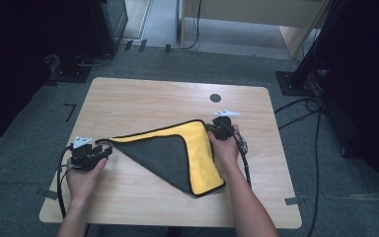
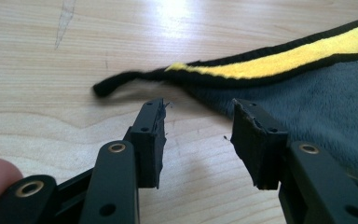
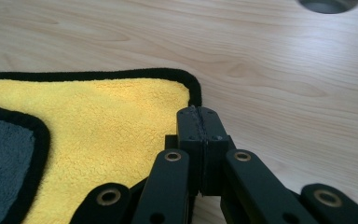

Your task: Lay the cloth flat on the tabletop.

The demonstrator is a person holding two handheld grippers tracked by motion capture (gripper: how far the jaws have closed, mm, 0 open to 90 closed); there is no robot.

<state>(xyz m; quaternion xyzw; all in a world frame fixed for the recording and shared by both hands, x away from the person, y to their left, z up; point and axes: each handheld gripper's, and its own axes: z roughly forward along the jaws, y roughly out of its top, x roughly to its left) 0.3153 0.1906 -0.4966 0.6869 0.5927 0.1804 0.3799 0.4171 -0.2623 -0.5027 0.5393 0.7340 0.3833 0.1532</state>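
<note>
A soft microfibre cloth, yellow on one face and dark grey on the other with black piping (image 1: 177, 153), is lying across the middle of the pale wooden table (image 1: 128, 98), one grey corner folded over the yellow. The left gripper (image 1: 101, 149) is resting on the table just beside the cloth's pointed left corner, its jaws spread with bare wood between them. The right gripper (image 1: 212, 129) is sitting at the cloth's far right corner, its jaws pressed together; whether any cloth edge is caught between them I cannot tell. A round dark grommet hole (image 1: 215, 98) is lying in the tabletop beyond the right gripper, well apart from the cloth. Black cables (image 1: 301, 111) are trailing over the grey carpet to the right. The left gripper view is showing the thin black piping tail (image 2: 114, 84) curling ahead of the open jaws, untouched. The right gripper view is showing the closed jaws over the rounded yellow corner (image 3: 177, 91)
</note>
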